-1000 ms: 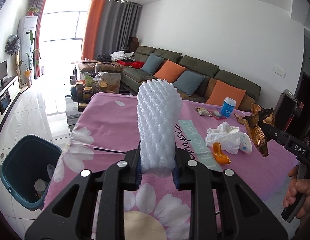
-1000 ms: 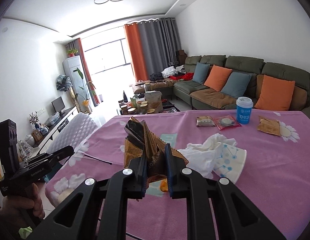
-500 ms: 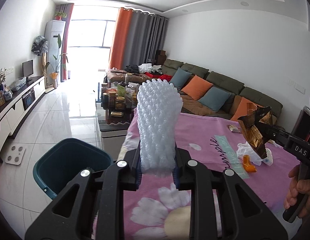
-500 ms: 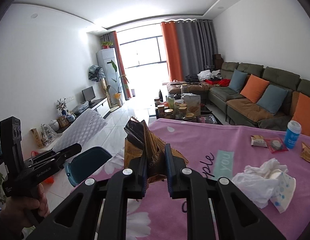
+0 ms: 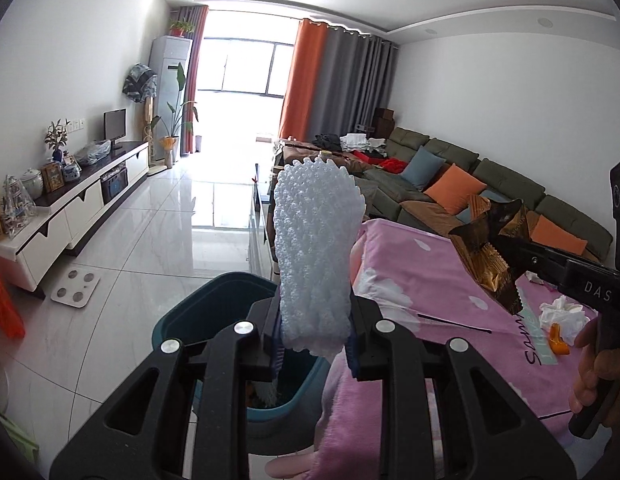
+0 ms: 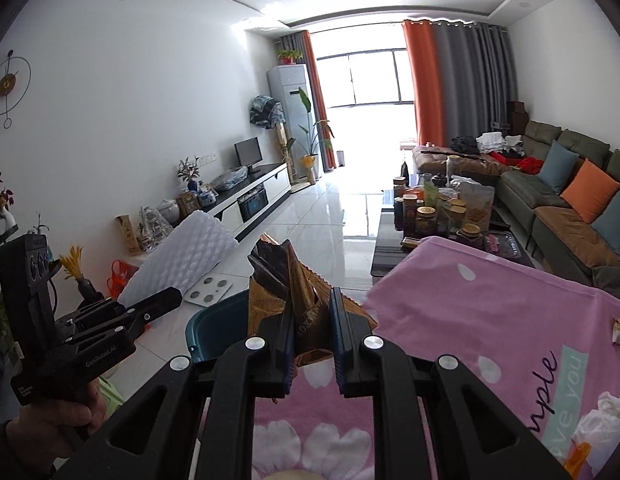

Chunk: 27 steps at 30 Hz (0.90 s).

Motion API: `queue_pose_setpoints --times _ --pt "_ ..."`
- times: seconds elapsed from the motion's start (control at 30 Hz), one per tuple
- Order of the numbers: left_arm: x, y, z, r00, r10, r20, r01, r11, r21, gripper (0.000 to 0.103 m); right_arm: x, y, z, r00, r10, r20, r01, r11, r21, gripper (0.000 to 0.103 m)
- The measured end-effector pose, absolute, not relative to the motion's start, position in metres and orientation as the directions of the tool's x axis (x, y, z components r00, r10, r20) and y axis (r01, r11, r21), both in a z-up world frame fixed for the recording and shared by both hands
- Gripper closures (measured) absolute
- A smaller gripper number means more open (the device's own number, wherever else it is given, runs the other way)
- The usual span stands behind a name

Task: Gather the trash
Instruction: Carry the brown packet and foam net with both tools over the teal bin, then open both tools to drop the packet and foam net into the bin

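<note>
I read the left gripper [image 5: 313, 344] as clamped on a white foam net sleeve [image 5: 315, 256]; its fingers are nearly together and the sleeve stands upright out of them. The teal trash bin [image 5: 214, 300] sits on the tiled floor directly below and ahead of this gripper, beside the edge of the table with the pink floral cloth [image 5: 429, 280].

I read the right gripper [image 6: 311, 340] as pinched almost shut on a crumpled brown-gold wrapper [image 6: 286, 284], which projects upward past the fingertips. In its view the bin rim [image 6: 214, 320] shows just beyond the wrapper, off the table corner.

Remaining on the cloth (well apart from both grippers): a white tissue wad [image 5: 561, 312] with an orange scrap [image 5: 557, 340] beside it.
</note>
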<state>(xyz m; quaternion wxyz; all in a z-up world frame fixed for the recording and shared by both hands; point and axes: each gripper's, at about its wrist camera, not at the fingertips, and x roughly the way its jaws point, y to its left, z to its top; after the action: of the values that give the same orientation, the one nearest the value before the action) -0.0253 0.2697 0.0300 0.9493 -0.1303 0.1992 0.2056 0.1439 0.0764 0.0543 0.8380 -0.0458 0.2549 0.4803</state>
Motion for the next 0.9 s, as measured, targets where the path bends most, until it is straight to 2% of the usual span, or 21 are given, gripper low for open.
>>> queue_pose_setpoints --times 0.37,0.9 --pt "-0.040 0.309 0.011 0.780 0.382 -0.496 -0.511 0.846 -0.153 0.079 0.156 0.159 0.037 0.275 0.771 -0.575 -0.888 0.433 0.155 0.089" --pt "0.008 0.336 -0.075 0.662 0.321 -0.678 -0.551 0.821 -0.150 0.076 0.169 0.241 -0.025 0.165 0.633 -0.756 -0.904 0.404 0.142 0.088"
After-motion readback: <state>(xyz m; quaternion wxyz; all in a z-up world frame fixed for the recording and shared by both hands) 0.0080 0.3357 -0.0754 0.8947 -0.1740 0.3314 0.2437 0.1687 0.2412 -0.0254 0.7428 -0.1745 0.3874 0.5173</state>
